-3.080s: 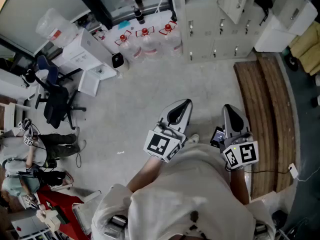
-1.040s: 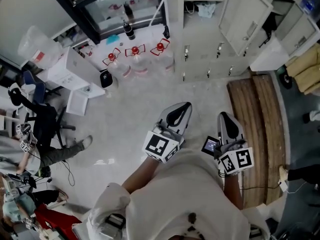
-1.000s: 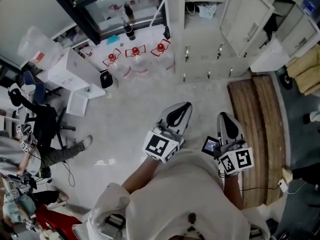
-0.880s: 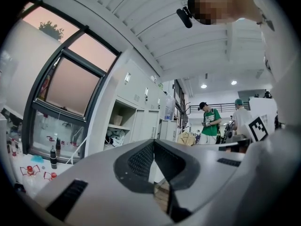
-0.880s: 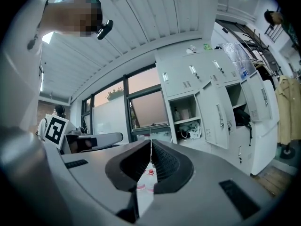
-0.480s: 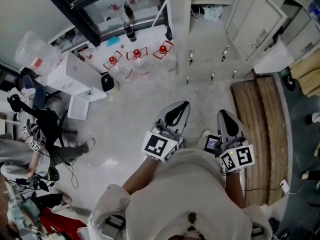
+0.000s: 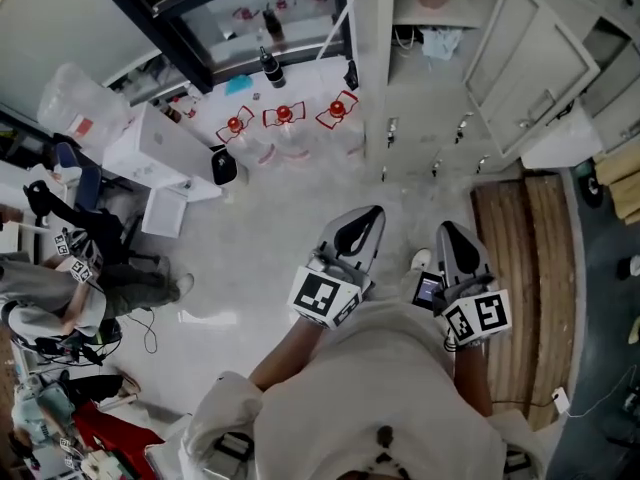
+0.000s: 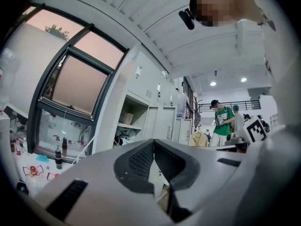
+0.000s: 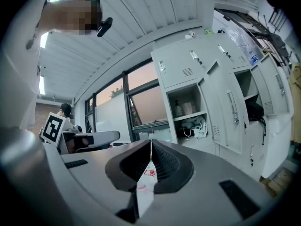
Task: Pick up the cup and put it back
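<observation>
No cup shows in any view. In the head view my left gripper and right gripper are held close to the chest above the floor and point forward, side by side. Each carries its marker cube near the wrist. In the left gripper view the left gripper has its jaws together with nothing between them. The right gripper in its own view is likewise shut and empty, facing white lockers and a window.
Three water jugs with red caps stand on the floor ahead by a dark-framed window. White lockers are ahead right, a wooden bench lies at the right. A white box, an office chair and a seated person are at the left.
The head camera has shifted slightly, so the floor and lockers sit a little differently in view. Both grippers keep the same shut pose near the chest.
</observation>
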Tool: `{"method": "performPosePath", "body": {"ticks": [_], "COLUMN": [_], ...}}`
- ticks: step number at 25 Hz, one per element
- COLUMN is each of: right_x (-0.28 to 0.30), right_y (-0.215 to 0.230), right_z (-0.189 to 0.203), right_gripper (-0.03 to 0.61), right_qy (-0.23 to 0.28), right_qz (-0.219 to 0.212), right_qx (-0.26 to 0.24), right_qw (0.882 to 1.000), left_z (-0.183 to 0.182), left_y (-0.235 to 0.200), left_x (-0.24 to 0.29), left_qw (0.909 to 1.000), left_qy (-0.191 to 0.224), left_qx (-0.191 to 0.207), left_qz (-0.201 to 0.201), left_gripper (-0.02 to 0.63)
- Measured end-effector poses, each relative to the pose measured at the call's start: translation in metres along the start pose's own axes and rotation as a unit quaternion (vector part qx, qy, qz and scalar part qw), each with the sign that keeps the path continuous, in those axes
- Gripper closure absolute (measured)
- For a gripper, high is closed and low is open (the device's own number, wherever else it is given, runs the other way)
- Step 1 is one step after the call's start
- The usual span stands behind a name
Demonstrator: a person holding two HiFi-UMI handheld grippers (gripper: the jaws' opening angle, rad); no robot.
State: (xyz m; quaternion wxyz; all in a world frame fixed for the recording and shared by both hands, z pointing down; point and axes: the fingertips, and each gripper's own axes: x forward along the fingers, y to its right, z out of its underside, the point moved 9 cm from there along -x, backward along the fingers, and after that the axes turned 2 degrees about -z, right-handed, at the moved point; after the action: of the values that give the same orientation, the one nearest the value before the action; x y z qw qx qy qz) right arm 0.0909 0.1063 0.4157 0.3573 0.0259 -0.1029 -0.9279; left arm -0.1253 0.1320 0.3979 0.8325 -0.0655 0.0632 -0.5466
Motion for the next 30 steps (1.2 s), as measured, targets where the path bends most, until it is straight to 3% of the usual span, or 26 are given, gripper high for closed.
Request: {"method": "performPosePath", "body": {"ticks": [18, 30], "right_x": [0.06, 0.052], "right_y": [0.149, 0.204], "right_z": [-0.044, -0.062], "right_gripper": [0.552, 0.552], "right_qy": [-0.008, -0.012], "right_qz": [-0.089, -0.103], "right_qx": [-0.006, -0.03], "right_qw": [0.996, 0.994], "left_z": [-0.009, -0.013], "left_y": [0.017, 0.033], "left_x": [0.153, 0.232], "left_qw": [0.9963, 0.9934], "left_qy": [0.024, 0.029], "left_qx": [0.019, 0.047], "left_qz": [-0.081, -0.101], "left_gripper": [0.604, 0.604]}}
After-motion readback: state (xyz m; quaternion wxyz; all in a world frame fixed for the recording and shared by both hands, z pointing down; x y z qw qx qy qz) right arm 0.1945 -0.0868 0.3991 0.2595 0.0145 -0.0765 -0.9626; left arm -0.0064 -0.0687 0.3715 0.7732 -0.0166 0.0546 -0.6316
